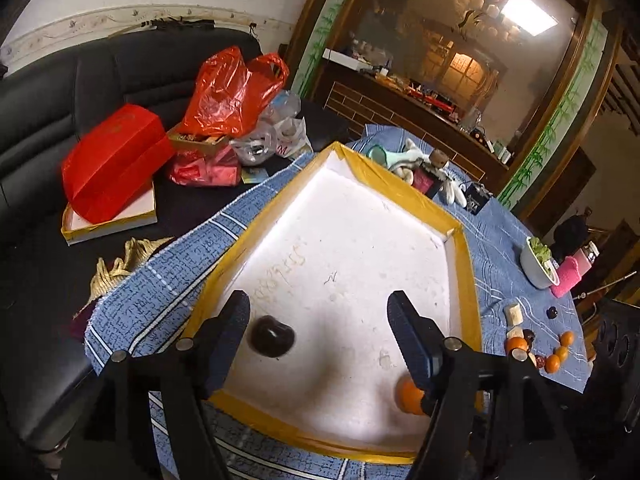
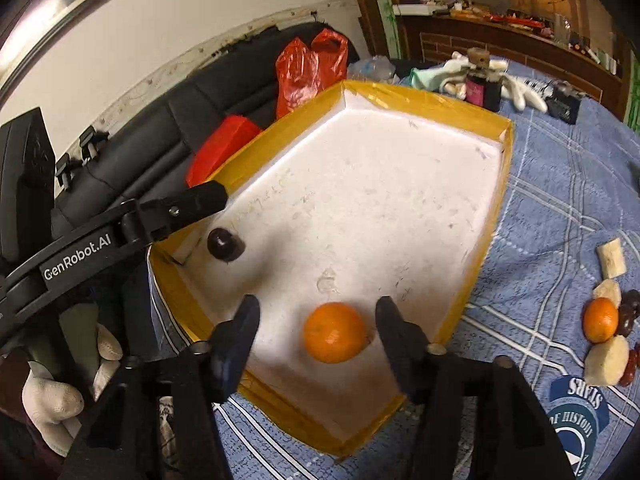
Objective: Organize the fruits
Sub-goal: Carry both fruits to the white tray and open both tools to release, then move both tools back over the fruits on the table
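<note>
Matt white foam tray (image 1: 352, 216) with rough, scuffed floor and glossy yellow tape rim, woven blue cloth (image 2: 560, 216) over the counter, glossy dark fruit (image 1: 270, 336), dimpled orange (image 2: 335, 333), crinkled shiny red plastic bag (image 1: 228, 92), black leather-look sofa (image 1: 40, 112)

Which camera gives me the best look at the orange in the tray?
Right wrist: the orange sits whole and unobstructed between the open right gripper fingers. In the left wrist view, the orange is half hidden behind a left gripper finger.
</note>
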Available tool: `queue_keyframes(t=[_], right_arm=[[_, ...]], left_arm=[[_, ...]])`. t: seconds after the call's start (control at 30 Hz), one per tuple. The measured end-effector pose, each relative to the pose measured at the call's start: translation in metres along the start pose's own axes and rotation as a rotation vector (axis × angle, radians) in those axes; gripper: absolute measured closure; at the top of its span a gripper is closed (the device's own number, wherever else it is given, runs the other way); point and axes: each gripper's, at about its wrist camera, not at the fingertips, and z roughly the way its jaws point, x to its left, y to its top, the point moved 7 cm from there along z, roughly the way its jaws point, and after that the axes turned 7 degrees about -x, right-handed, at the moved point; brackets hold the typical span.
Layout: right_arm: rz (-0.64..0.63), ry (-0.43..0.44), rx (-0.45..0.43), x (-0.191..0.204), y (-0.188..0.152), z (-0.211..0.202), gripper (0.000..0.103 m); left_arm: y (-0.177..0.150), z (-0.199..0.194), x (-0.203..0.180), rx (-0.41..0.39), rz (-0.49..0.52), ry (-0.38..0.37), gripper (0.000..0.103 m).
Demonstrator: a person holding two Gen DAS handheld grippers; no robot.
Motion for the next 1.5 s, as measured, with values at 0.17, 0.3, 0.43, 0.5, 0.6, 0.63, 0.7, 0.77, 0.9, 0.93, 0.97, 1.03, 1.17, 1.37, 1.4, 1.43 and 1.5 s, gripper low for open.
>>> queue_keyframes(t=[0.17,0.3,0.43,0.5,0.6,0.63,0.7,0.77,0.9,0.93,0.97,1.03,1.17,1.37,1.4,1.43,1.5], right_arm=[[0.041,-0.021,-0.071,-0.014,0.002,-0.032,0.036],[0.124,-0.062,-0.148,-0.042,-0.010,-0.069,0.032],[0.239,-0.114,-0.207,-0.082,-0.029,-0.105,0.032],[0.314,-0.137,-0.239,-0.105,-0.038,-0.123,0.032],[0.424,-0.166,-0.298,-0.138,-0.050,-0.151,0.030],[0.450,-0.172,-0.319,-0.147,-0.054,-0.160,0.029],[0.486,-0.180,-0.351,-0.159,-0.060,-0.172,0.027],[0.517,-0.184,-0.364,-0.170,-0.064,-0.178,0.026],[0.569,-0.187,-0.361,-0.187,-0.073,-0.181,0.026],[0.576,-0.194,-0.363,-0.193,-0.076,-0.184,0.026],[0.581,-0.206,-0.363,-0.197,-0.078,-0.187,0.026],[0.584,-0.230,-0.362,-0.204,-0.082,-0.190,0.026],[0.592,-0.286,-0.328,-0.221,-0.099,-0.195,0.026],[0.539,-0.364,-0.256,-0.241,-0.105,-0.186,0.026],[0.522,-0.390,-0.248,-0.246,-0.102,-0.186,0.026],[0.507,-0.421,-0.243,-0.254,-0.098,-0.186,0.026],[0.491,-0.475,-0.232,-0.270,-0.090,-0.188,0.026]], left_arm=[[-0.001,-0.015,-0.028,-0.027,0.076,-0.012,0.025],[-0.006,-0.032,-0.073,-0.073,0.217,-0.045,0.015],[-0.004,-0.049,-0.095,-0.107,0.272,-0.102,0.014],[0.010,-0.062,-0.086,-0.136,0.225,-0.119,0.014],[0.036,-0.086,-0.061,-0.184,0.099,-0.138,0.013],[0.042,-0.093,-0.054,-0.199,0.072,-0.133,0.012],[0.051,-0.107,-0.043,-0.239,0.041,-0.103,0.010],[0.056,-0.116,-0.039,-0.270,0.035,-0.075,0.009],[0.046,-0.110,-0.067,-0.234,0.087,-0.111,0.008],[0.042,-0.106,-0.076,-0.220,0.107,-0.121,0.008],[0.036,-0.102,-0.084,-0.204,0.125,-0.133,0.008],[0.020,-0.089,-0.106,-0.150,0.167,-0.170,0.008],[-0.016,-0.062,-0.145,-0.039,0.268,-0.218,0.008],[-0.062,-0.035,-0.182,0.072,0.379,-0.252,0.009],[-0.069,-0.032,-0.187,0.086,0.386,-0.261,0.009],[-0.073,-0.030,-0.191,0.098,0.392,-0.269,0.009],[-0.085,-0.023,-0.205,0.124,0.408,-0.297,0.009]])
